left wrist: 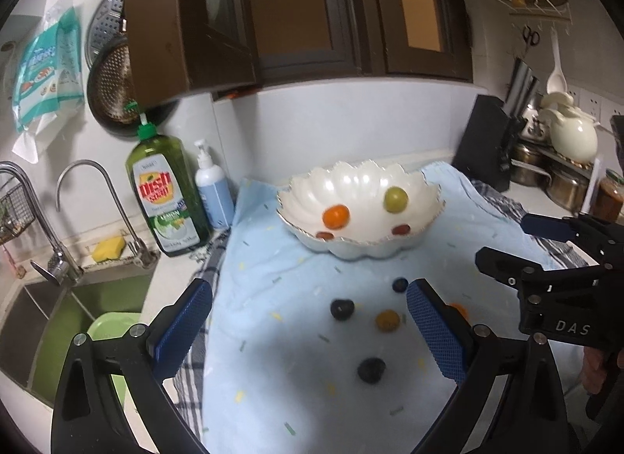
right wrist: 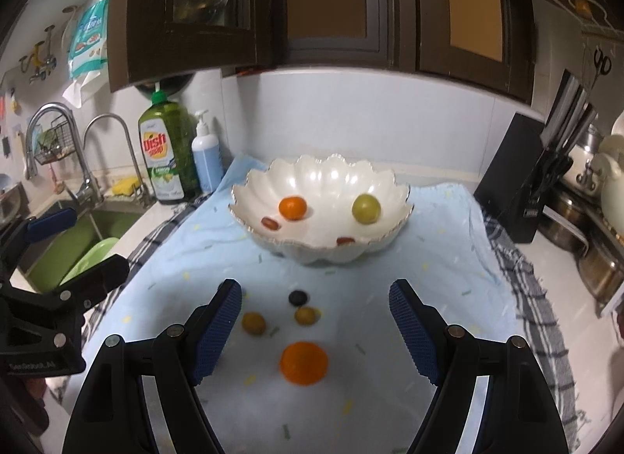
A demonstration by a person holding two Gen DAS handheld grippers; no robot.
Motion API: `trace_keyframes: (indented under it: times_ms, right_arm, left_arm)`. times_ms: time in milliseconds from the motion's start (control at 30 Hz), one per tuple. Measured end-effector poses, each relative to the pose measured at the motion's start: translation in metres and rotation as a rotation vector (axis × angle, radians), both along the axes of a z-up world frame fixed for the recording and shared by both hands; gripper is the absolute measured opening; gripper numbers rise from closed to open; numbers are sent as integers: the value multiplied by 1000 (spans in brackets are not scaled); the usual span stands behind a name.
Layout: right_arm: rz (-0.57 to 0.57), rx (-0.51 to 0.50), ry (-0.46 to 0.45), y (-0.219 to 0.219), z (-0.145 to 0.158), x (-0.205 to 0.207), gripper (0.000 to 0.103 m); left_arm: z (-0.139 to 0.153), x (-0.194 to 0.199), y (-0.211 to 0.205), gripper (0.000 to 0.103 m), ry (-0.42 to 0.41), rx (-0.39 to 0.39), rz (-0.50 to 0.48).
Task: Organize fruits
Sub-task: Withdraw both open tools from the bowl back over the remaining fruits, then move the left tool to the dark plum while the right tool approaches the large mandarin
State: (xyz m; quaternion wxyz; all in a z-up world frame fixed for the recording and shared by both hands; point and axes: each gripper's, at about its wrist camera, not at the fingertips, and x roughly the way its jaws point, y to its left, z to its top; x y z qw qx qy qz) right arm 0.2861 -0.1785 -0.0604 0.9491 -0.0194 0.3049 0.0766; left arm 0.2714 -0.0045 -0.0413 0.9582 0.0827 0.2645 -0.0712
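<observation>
Fruits split two ways: four already in the scalloped white bowl [left wrist: 358, 212] at the far end of the blue towel [left wrist: 273, 337], the rest loose on the towel nearer us. Looks mid-task, between picks.

Left wrist view: left gripper [left wrist: 308, 333] hangs over the towel, jaws spread wide, nothing between them. In its gap lie three dark fruits, closest one [left wrist: 371, 369], plus a yellow fruit [left wrist: 387, 320]. Right gripper [left wrist: 503, 243] enters from the right, also spread and empty. Sink [left wrist: 58, 321] and dish soap bottle [left wrist: 167, 196] sit left.

Right wrist view: right gripper [right wrist: 315, 333] jaws wide apart, bracketing a big orange fruit [right wrist: 304, 362]. This one is nearly hidden behind the right finger in the left view.

Likely next move: drop onto the orange fruit, centre it, close gently since it's round and may roll, then carry it to the bowl.
</observation>
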Motion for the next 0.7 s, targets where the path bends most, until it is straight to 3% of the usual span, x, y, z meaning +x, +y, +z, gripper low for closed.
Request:
trace_keyframes:
  times_ms: [700]
  right_arm:
    - [42,-18,182,4,-62,5,78]
  left_arm:
    - [-71,6,-18,73,212,2,-94]
